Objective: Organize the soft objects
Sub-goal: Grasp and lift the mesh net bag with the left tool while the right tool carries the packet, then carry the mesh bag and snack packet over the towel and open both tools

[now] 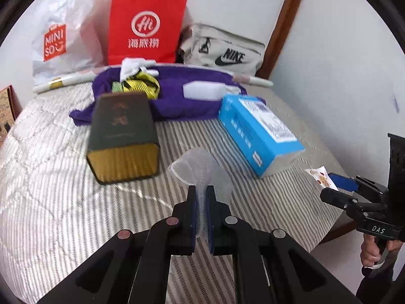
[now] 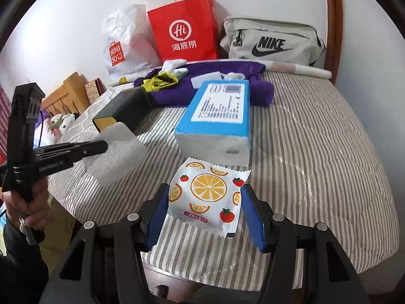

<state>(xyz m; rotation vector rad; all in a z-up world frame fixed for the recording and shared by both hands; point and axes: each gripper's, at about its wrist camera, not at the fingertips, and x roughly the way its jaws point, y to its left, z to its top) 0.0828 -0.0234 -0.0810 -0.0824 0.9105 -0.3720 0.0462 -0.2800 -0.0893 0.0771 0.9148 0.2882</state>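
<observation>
The bed (image 2: 316, 131), under a striped quilt, is carrying everything, and its slack, puckered cover is the first hazard: a finger coming down too low is likely to snag fabric along with the target. At the back a purple cloth (image 1: 177, 96) is lying heaped with a yellow rag (image 1: 141, 84) and a white block (image 1: 202, 90) on it, loose enough to slide if dragged. Nearer, a blue pack (image 2: 217, 116) and a dark box (image 1: 121, 136) are lying apart on the quilt, with the bare strip between them narrow enough that a swinging arm could clip either. The left gripper (image 1: 201, 195) is pinching a thin white sponge (image 1: 197, 167) tight at one end, the rest fanning out above the quilt; such a short bite on a floppy piece could be letting it twist or slip free. The right gripper (image 2: 205, 215) is spread wide around an orange-print packet (image 2: 210, 195) lying at the bed's near edge, fingers apparently not pressing it; closing off-centre could be squirting the puffy packet forward or nudging it off the edge.
</observation>
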